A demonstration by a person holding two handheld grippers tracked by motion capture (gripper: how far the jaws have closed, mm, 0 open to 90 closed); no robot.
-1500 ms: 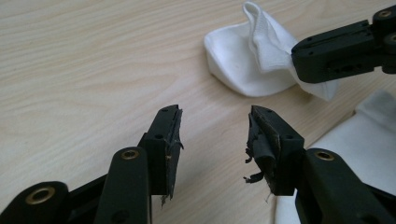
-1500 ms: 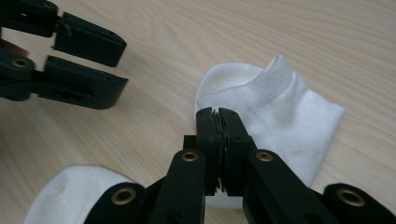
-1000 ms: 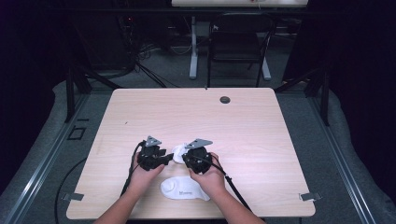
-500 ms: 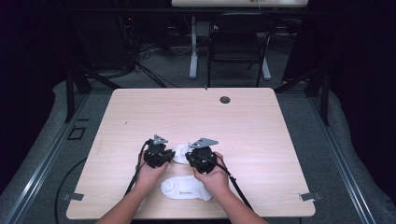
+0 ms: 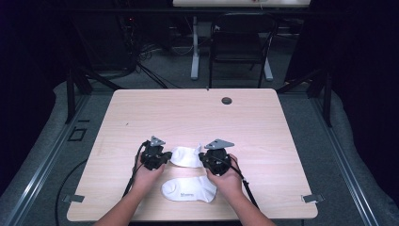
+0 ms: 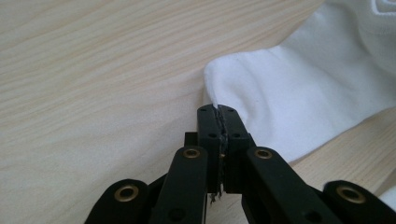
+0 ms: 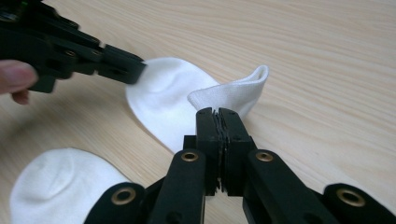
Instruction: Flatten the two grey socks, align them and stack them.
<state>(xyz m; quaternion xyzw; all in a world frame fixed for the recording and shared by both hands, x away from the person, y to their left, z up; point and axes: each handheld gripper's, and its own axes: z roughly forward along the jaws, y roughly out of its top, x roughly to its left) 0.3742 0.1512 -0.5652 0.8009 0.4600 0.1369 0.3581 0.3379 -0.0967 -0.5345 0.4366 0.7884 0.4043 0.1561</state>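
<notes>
the upper white sock (image 5: 185,156) lies stretched between the two grippers. the left gripper (image 6: 218,122) has just been closing and now pinches that sock's edge; the right gripper (image 7: 217,122) is clamped on its folded cuff end. a second white sock (image 5: 188,189) lies just behind both grippers, toward the person, between the hands.

One faint mark can be made out: a small grey printed line on the flat white ankle sock (image 5: 189,189) lying near the front edge of the pale wood-grain counter (image 5: 263,136). It is too small and blurred to read. Nothing else carries legible text, numbers or signs.
</notes>
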